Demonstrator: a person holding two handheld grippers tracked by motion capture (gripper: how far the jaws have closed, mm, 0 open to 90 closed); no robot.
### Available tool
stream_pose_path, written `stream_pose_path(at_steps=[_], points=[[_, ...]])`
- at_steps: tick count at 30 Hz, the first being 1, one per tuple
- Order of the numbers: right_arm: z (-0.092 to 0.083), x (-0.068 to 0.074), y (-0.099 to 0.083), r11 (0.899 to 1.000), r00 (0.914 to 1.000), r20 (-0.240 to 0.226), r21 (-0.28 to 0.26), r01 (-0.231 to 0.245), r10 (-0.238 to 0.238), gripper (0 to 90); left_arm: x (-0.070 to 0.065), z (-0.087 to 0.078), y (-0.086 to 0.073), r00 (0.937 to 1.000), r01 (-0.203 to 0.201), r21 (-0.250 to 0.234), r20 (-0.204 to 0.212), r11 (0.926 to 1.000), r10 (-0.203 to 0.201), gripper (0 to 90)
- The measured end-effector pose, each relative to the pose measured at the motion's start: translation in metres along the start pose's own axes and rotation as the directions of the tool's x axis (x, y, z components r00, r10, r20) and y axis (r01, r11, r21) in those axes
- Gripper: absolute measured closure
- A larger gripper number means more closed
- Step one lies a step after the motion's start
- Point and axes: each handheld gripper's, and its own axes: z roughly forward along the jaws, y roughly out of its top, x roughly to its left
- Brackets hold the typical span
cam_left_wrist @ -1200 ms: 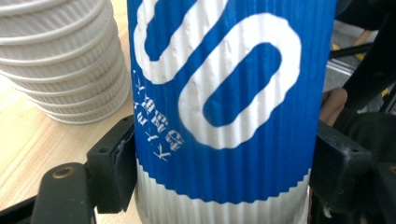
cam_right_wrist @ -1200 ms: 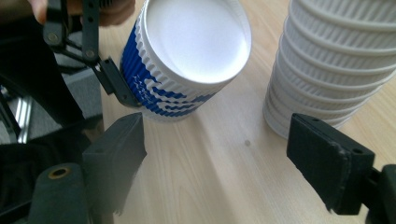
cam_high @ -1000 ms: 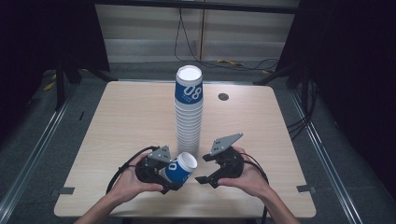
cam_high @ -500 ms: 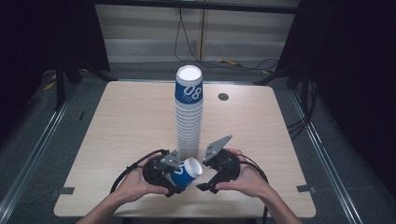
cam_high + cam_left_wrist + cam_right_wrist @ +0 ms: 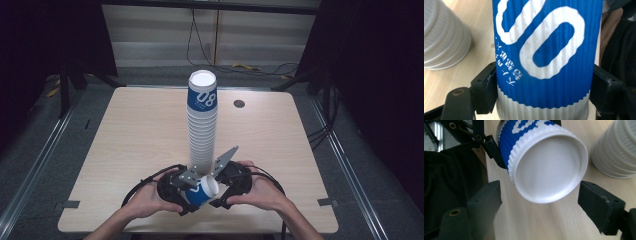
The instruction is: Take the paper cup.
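**Now: one cup held, handover not finished**

Largest first: the table (image 5: 130, 130) carries a tall stack (image 5: 202, 125) of nested cups, standing upright just beyond both grippers. One cup (image 5: 201, 191) is off the stack and lies tipped on its side between the two hands, so pulling a cup free looks done; what is left, as I judge it, is passing it across or setting it down somewhere.

The left gripper (image 5: 544, 82) grasps the cup around its blue ribbed wall, one finger (image 5: 485, 87) pressed on each side, the cup's base end nearest the camera. The right gripper (image 5: 541, 205) faces the cup's closed white end. Its jaws have just been closing, yet in the right gripper view they stand apart on either side of that end, with a gap showing, and the pads do not touch it. The cup sits just ahead of and above the right fingers (image 5: 599, 205), not yet gripped by them.
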Motion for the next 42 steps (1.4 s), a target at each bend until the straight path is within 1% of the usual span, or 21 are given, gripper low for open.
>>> stream_pose_path(at_steps=[1,4,5,6,7,8,9,13,14,16,18,23,25,29,31,32,33,34,37,38,42], points=[[0.001,-0.001,0.0,1.0,1.0,-0.006,0.0,0.003,-0.003,20.0,-0.001,0.001,0.0,0.9999,-0.01,0.01,-0.002,0.9999,0.01,22.1],[0.005,-0.001,0.001,1.0,0.9996,-0.028,0.002,0.005,-0.005,20.3,-0.002,0.003,0.001,0.9999,-0.015,0.025,-0.004,0.9996,0.015,22.1],[0.005,0.0,0.002,1.0,0.9994,-0.033,0.007,-0.012,0.012,20.4,-0.003,0.004,0.001,0.9999,-0.015,0.026,-0.005,0.9996,0.015,22.1],[0.006,-0.001,0.002,1.0,0.9993,-0.038,0.004,0.004,-0.003,20.7,-0.004,0.005,0.001,0.9998,-0.019,0.026,-0.004,0.9995,0.019,22.1],[0.007,0.0,0.003,1.0,0.999,-0.045,0.01,-0.004,0.004,20.8,-0.005,0.006,0.001,0.9999,-0.016,0.024,-0.002,0.9996,0.016,22.1],[0.008,0.0,0.003,1.0,0.9986,-0.054,-0.001,0.003,-0.003,20.7,-0.005,0.005,0.002,0.9995,-0.032,0.027,-0.003,0.9991,0.032,22.1],[0.008,-0.001,0.004,1.0,0.9985,-0.054,-0.003,0.01,-0.01,20.6,-0.006,0.005,0.002,0.9996,-0.027,0.03,-0.001,0.9992,0.027,22.1],[0.01,-0.001,0.005,1.0,0.9978,-0.066,0.007,-0.007,0.007,21.4,-0.009,0.005,0.003,0.9992,-0.041,0.029,0.005,0.9988,0.041,22.0],[0.011,-0.001,0.005,1.0,0.9969,-0.078,0.006,-0.01,0.01,22.9,-0.009,0.005,0.003,0.9994,-0.033,0.023,0.009,0.9992,0.033,22.1],[0.012,-0.001,0.004,1.0,0.996,-0.089,-0.003,-0.008,0.007,26.8,-0.009,0.005,0.003,0.9991,-0.042,0.032,0.004,0.9986,0.042,22.0],[0.012,-0.001,0.004,1.0,0.9961,-0.088,-0.007,-0.001,0.001,27.6,-0.008,0.005,0.003,0.9987,-0.051,0.032,0.005,0.9982,0.051,22.0],[0.011,-0.002,0.003,1.0,0.9952,-0.095,-0.025,0.019,-0.022,29.2,-0.009,0.004,0.001,0.998,-0.063,0.01,-0.009,0.998,0.063,21.2],[0.01,-0.002,0.003,0.999,0.9953,-0.094,-0.028,0.019,-0.022,29.5,-0.009,0.003,0.001,0.9983,-0.058,0.013,-0.008,0.9982,0.058,21.0],[0.008,-0.002,0.003,0.999,0.9953,-0.094,-0.04,0.021,-0.025,29.7,-0.008,0.001,0.0,0.9982,-0.059,-0.004,-0.014,0.9982,0.059,19.8],[0.007,-0.003,0.002,0.999,0.9955,-0.093,-0.044,0.012,-0.016,29.7,-0.008,0.001,0.0,0.9983,-0.057,-0.005,-0.013,0.9983,0.057,18.9],[0.007,-0.003,0.002,0.999,0.9951,-0.097,-0.037,0.017,-0.02,29.7,-0.007,0.002,0.0,0.9983,-0.056,-0.008,-0.014,0.9984,0.056,18.4],[0.008,-0.003,0.002,0.999,0.9954,-0.094,-0.042,0.018,-0.022,29.7,-0.007,0.002,0.0,0.9987,-0.046,-0.016,-0.023,0.9988,0.045,17.9],[0.008,-0.004,0.001,0.999,0.9956,-0.091,-0.042,0.02,-0.024,29.7,-0.007,0.001,0.0,0.9993,-0.035,-0.015,-0.016,0.9993,0.035,16.9],[0.009,-0.005,0.0,0.999,0.9952,-0.095,-0.029,0.021,-0.023,29.8,-0.005,0.0,-0.001,0.9994,-0.032,-0.02,-0.012,0.9993,0.032,16.2],[0.009,-0.005,-0.001,0.999,0.9947,-0.101,-0.029,0.015,-0.018,29.9,-0.006,0.0,-0.001,0.9993,-0.032,-0.029,-0.02,0.9991,0.031,16.1],[0.006,-0.007,-0.003,0.999,0.9948,-0.101,-0.034,0.001,-0.004,29.9,-0.005,-0.002,-0.002,0.9997,-0.021,-0.061,-0.017,0.9979,0.02,15.7]])
